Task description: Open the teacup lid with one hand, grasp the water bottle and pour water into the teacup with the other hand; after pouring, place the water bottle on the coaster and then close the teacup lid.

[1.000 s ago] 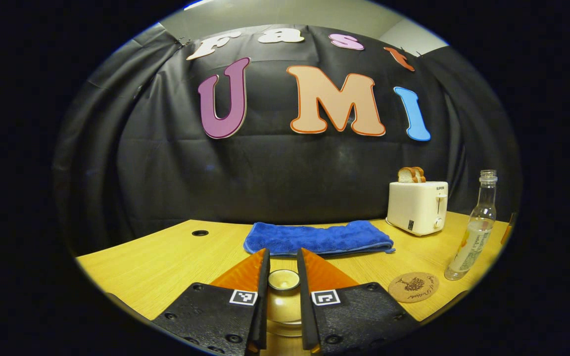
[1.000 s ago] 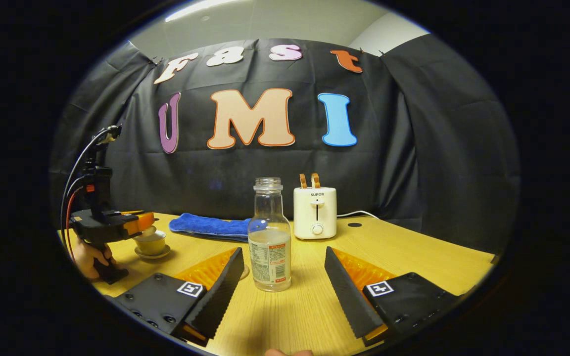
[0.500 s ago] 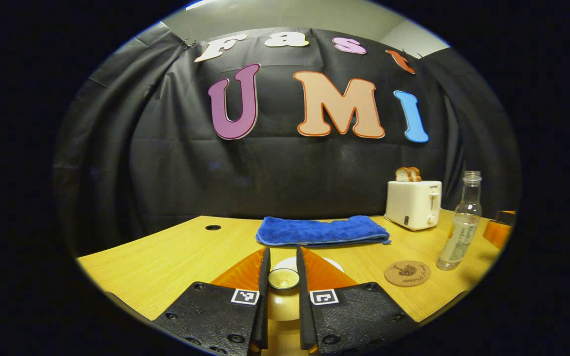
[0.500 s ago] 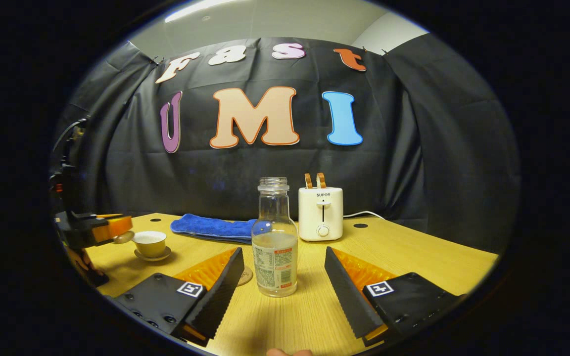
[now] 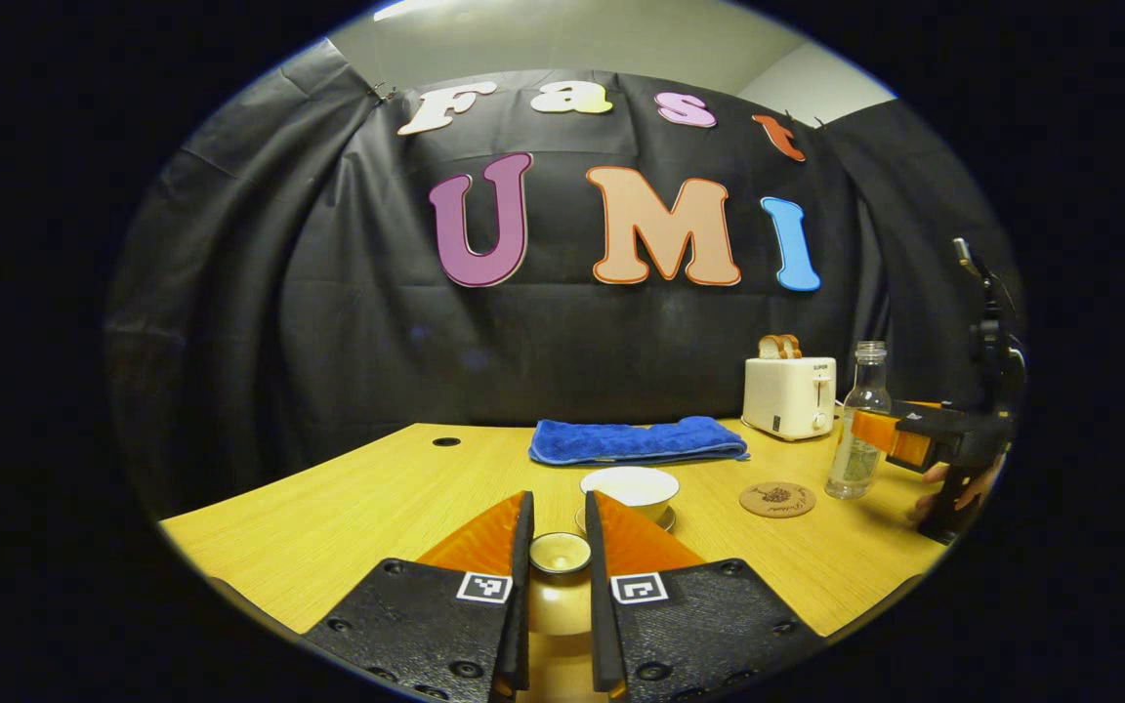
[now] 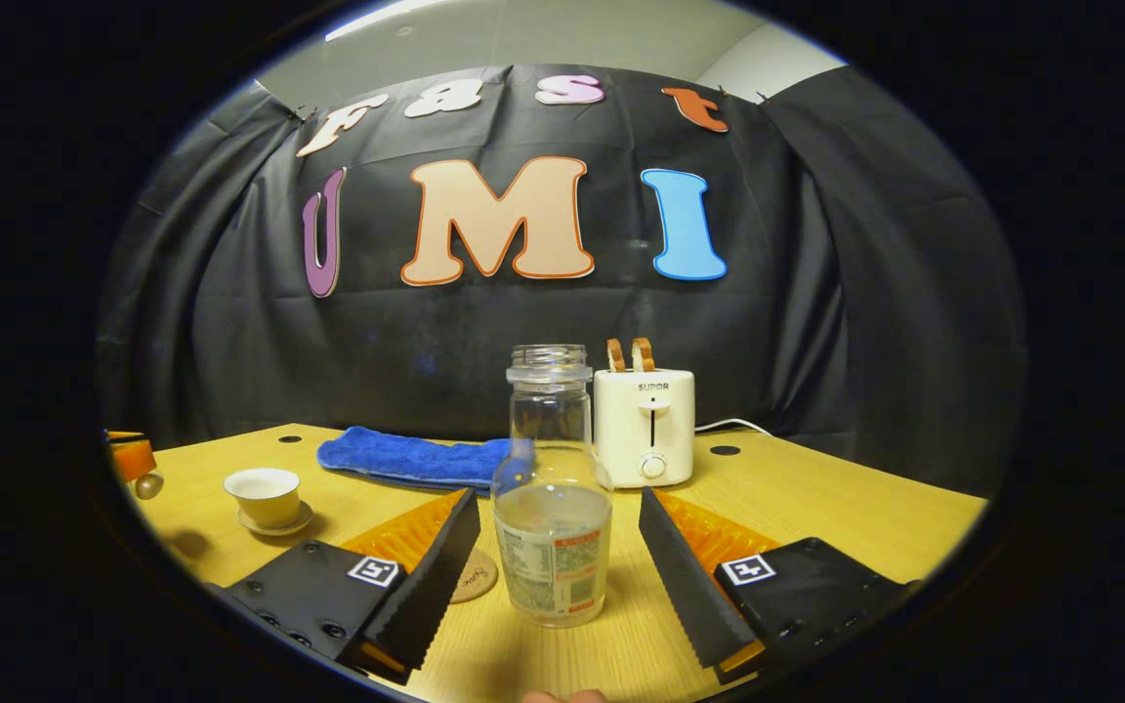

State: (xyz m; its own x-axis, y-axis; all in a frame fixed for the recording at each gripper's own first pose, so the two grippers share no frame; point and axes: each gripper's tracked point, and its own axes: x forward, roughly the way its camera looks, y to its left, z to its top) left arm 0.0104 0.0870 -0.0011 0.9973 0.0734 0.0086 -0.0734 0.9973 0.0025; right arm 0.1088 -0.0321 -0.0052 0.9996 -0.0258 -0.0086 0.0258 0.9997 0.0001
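Observation:
My left gripper [image 5: 559,510] is shut on the knob of the pale teacup lid [image 5: 560,555] and holds it in the air, short of the cup. The uncovered teacup [image 5: 629,486] stands on its saucer just beyond the fingertips. It also shows as a small teacup [image 6: 264,495] at the left of the right gripper view. The clear water bottle [image 6: 551,517], capless and part full, stands upright between the fingers of my open right gripper [image 6: 558,500], untouched by either finger. The round cork coaster [image 5: 777,499] lies left of the bottle [image 5: 859,420].
A folded blue towel [image 5: 636,439] lies at the back of the wooden table [image 5: 328,517]. A white toaster [image 6: 645,427] with bread in it stands behind the bottle. A hand [image 5: 953,486] holds the right gripper at the table's right edge.
My left gripper lifted the lid off the teacup and drew back, leaving the cup uncovered. My right gripper moved forward, so the bottle now sits between its fingers.

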